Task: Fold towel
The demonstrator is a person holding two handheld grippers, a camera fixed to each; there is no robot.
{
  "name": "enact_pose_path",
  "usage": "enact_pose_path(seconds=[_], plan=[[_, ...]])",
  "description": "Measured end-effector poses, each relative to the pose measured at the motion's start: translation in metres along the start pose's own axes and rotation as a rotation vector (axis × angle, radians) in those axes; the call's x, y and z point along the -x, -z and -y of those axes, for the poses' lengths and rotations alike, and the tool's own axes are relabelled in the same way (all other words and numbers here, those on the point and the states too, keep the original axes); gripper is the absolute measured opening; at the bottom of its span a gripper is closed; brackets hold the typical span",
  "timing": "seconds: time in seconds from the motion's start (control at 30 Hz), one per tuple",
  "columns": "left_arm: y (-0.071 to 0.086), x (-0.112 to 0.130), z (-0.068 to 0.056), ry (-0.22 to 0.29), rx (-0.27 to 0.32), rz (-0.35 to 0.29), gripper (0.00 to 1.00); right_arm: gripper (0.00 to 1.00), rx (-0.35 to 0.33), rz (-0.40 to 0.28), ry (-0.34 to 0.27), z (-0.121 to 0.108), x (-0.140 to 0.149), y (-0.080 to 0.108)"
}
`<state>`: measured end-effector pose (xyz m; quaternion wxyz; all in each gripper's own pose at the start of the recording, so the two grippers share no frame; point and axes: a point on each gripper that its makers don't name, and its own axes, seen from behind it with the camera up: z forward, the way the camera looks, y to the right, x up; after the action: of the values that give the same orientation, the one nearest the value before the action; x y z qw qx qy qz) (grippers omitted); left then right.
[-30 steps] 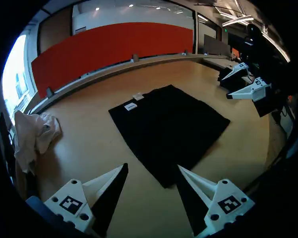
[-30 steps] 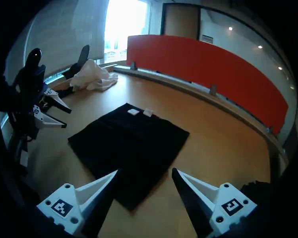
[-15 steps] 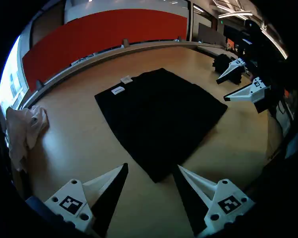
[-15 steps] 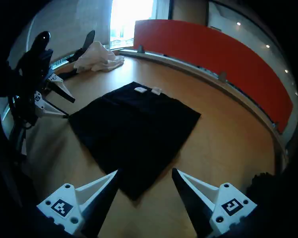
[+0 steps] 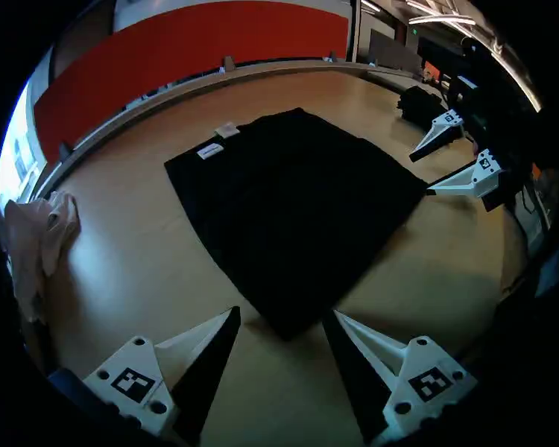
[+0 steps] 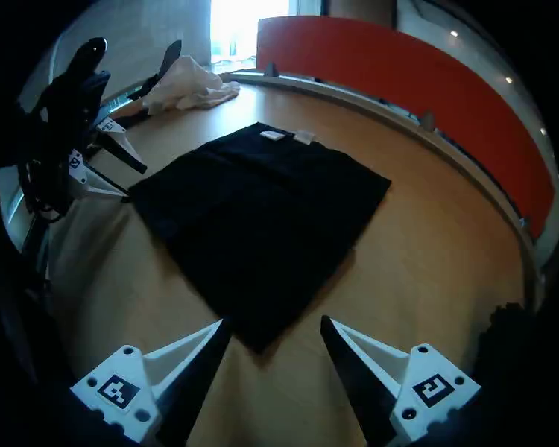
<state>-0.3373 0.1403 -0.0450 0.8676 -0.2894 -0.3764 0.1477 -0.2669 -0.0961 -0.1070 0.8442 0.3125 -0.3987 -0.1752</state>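
Flat black towel (image 5: pixel 294 201) points one corner at left gripper (image 5: pixel 281 311), another at right gripper (image 6: pixel 273 320), jaws open, empty.

1 black towel (image 5: pixel 294 201), 1 pale cloth (image 5: pixel 35 237), 2 grippers (image 5: pixel 281 311) (image 6: pixel 273 320)

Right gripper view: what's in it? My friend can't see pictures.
A black towel lies flat on a wooden table, one corner pointing at the open right gripper. The left gripper, also open, hovers by another corner; a pale cloth and red panel lie beyond.
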Motion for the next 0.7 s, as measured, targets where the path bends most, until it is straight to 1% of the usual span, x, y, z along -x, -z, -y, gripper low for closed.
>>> enact_pose_path(seconds=[0.1, 0.3, 0.37, 0.43, 0.6, 0.67, 0.7], plan=[[-0.0023, 0.0033, -0.0015, 0.000, 0.005, 0.014, 0.80, 0.88, -0.011, 0.011, 0.005, 0.0017, 0.0032, -0.0004], [-0.0024, 0.0030, -0.0029, -0.010, 0.000, 0.017, 0.80, 0.83, -0.024, 0.023, 0.010, 0.0034, 0.0069, -0.0011], [-0.0023, 0.0034, -0.0026, -0.005, -0.002, 0.021, 0.80, 0.79, -0.033, 0.024, 0.009, 0.0052, 0.0069, -0.0014], [-0.0024, 0.0034, -0.0028, -0.004, -0.004, 0.024, 0.80, 0.73, -0.042, 0.027, 0.004, 0.0067, 0.0069, -0.0016], [-0.0032, 0.0034, -0.0037, -0.008, -0.005, 0.031, 0.78, 0.65, -0.051, 0.031, -0.001, 0.0077, 0.0068, -0.0018], [-0.0032, 0.0038, -0.0045, -0.009, -0.004, 0.033, 0.74, 0.61, -0.055, 0.029, 0.003, 0.0085, 0.0068, -0.0019], [-0.0032, 0.0039, -0.0051, -0.010, -0.003, 0.033, 0.71, 0.59, -0.057, 0.028, 0.005, 0.0089, 0.0068, -0.0019]])
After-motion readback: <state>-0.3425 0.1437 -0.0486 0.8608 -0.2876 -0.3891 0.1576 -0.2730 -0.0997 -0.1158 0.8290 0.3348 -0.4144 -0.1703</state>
